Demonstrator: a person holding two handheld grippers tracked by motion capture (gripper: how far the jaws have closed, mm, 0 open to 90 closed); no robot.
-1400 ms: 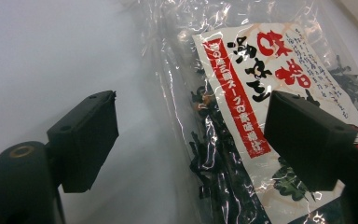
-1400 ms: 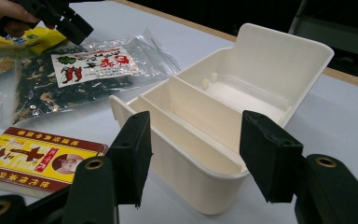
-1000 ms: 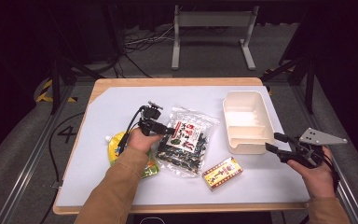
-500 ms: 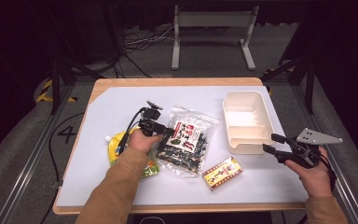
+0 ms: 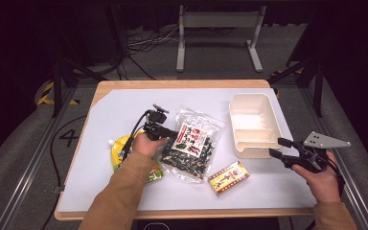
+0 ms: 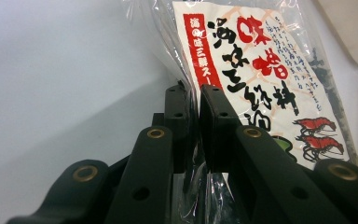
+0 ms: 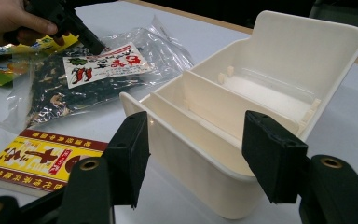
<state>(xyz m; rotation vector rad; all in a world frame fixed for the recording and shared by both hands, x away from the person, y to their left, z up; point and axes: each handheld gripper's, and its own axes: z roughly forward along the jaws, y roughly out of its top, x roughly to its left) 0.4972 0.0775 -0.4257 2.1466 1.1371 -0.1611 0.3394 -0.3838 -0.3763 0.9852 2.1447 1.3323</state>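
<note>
High view: left gripper [image 5: 171, 133] jaws clamped on the clear snack bag [image 5: 191, 143]; right gripper [image 5: 279, 147] jaws apart beside the cream bin [image 5: 254, 125].

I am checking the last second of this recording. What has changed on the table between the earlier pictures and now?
The right tool moved a little toward the person, jaws open, facing the white tray. The left tool stayed shut on the edge of the clear snack bag. Bag, tray, yellow box and yellow-green pouch did not move.
</note>
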